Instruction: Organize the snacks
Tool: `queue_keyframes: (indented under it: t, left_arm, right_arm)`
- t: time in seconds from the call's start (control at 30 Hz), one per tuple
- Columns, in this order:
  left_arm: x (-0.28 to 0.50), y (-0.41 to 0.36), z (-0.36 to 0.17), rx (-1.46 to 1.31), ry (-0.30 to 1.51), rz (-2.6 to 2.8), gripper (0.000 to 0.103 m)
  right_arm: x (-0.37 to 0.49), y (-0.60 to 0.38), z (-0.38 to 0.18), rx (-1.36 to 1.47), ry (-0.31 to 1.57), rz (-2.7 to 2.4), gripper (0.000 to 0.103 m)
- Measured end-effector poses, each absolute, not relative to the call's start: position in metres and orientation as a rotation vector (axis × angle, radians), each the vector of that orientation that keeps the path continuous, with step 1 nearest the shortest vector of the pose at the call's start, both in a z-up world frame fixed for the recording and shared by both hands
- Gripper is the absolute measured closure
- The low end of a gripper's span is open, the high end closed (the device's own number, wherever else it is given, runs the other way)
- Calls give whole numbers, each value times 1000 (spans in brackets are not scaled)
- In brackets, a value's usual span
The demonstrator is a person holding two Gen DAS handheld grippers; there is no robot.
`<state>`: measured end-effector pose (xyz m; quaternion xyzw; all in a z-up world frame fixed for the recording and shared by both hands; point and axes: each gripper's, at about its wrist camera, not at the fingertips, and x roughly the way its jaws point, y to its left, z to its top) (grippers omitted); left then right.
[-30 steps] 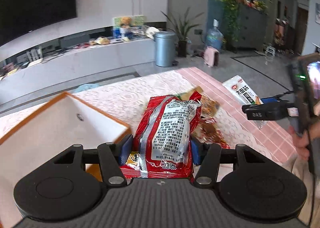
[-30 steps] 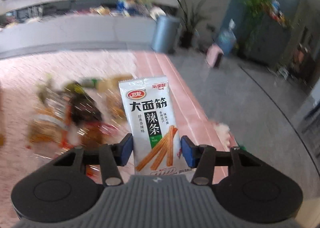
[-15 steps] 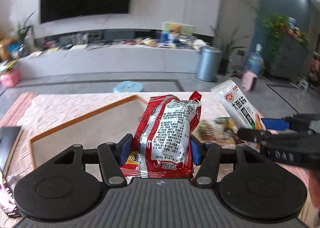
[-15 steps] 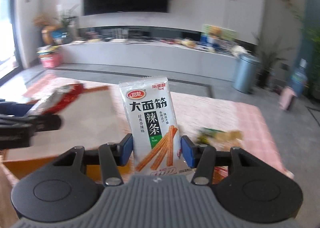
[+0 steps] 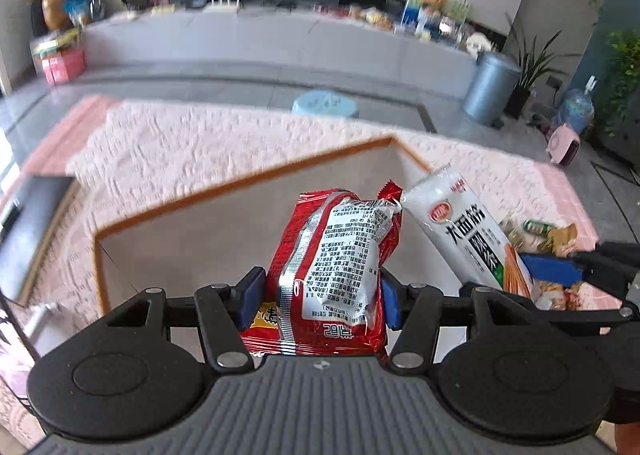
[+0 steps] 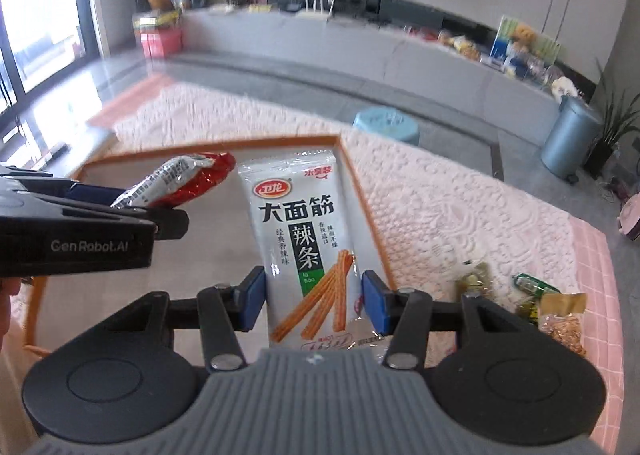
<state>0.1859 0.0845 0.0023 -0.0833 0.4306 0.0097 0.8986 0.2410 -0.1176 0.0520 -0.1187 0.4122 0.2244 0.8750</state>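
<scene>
My left gripper (image 5: 318,301) is shut on a red snack packet (image 5: 340,263) with a white label and holds it above the orange-rimmed tray (image 5: 240,181). My right gripper (image 6: 314,301) is shut on a white spicy-strip packet (image 6: 306,235) and holds it upright over the tray's right part (image 6: 360,191). In the left wrist view the white packet (image 5: 464,231) hangs just right of the red one. In the right wrist view the left gripper and the red packet (image 6: 180,179) are at the left, over the tray.
Several loose snack packets (image 6: 532,303) lie on the pink tablecloth (image 6: 460,215) right of the tray. A dark flat device (image 5: 28,223) lies at the table's left edge. A light blue stool (image 5: 324,105) and a grey bin (image 5: 492,87) stand on the floor beyond.
Both grippers swung left from the snack pile and tilted down over the tray, each still holding its packet. The two packets have come close side by side.
</scene>
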Motion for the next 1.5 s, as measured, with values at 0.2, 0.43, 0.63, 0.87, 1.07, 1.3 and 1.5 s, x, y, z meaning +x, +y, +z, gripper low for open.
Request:
queue_keyframes:
  t: [0.2,0.43,0.63,0.87,1.07,1.3,1.5]
  left_arm:
    - [196,105,-34,-233,1013,4,37]
    - [207,108,-51,-245,1106,3,37]
    - [209,109,-58,-236,1144,18,32]
    - [210,108,-61,-239,1149,18,21]
    - [209,111,-57,-257,1121,15,16]
    - [205,114,-53,-270,1087,4,16]
    - [197,113,-44,-267,1015,-22,16]
  right_arm:
    - [257,-92,21,-350,961,497,54]
    - [258,-74,-6,-464,1043,527,54]
    - [263,-67,-19,-527,1072,520,54]
    - [267,-68,-27,-537,1116,515,53]
    - [266,-68,-26,-542,1127,508,52]
    - [261,-67,-14,-553,1094,509,48]
    - [256,-72,5,-535,1057,524,47]
